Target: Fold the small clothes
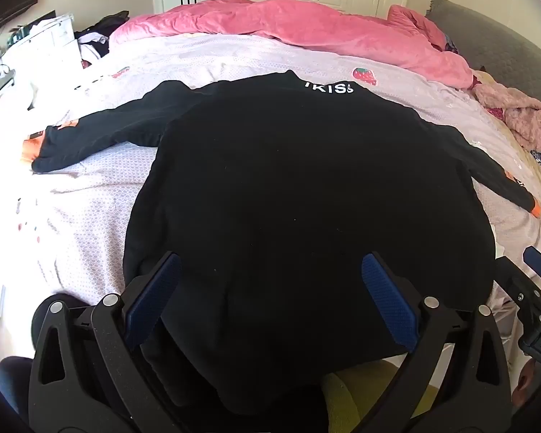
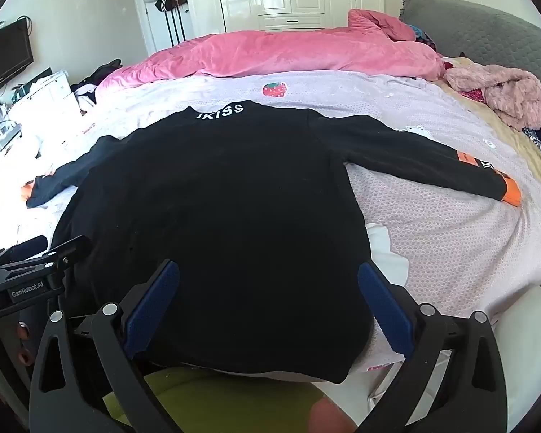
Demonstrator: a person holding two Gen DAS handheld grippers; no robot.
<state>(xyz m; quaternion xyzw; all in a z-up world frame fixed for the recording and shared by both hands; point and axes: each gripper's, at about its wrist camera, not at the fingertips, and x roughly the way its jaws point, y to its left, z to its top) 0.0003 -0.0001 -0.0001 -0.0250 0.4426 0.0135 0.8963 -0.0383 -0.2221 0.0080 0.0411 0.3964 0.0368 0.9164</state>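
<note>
Black long-sleeve top (image 1: 299,187) lies flat, back up, on lilac bedsheet (image 1: 90,223), collar w/ white lettering (image 1: 329,88) toward 12 o'clock, hem at 6, sleeves spread to 9 and 3; orange cuff (image 2: 511,190) on the 3 o'clock sleeve. Left gripper (image 1: 270,299) spread wide, holding nothing, fingers over the hem's left part. Right gripper (image 2: 268,306) likewise wide apart, nothing btwn pads, over hem's right part. Pink duvet (image 2: 288,54) bunched at 12, fluffy pink garment (image 2: 501,90) at 2.
</note>
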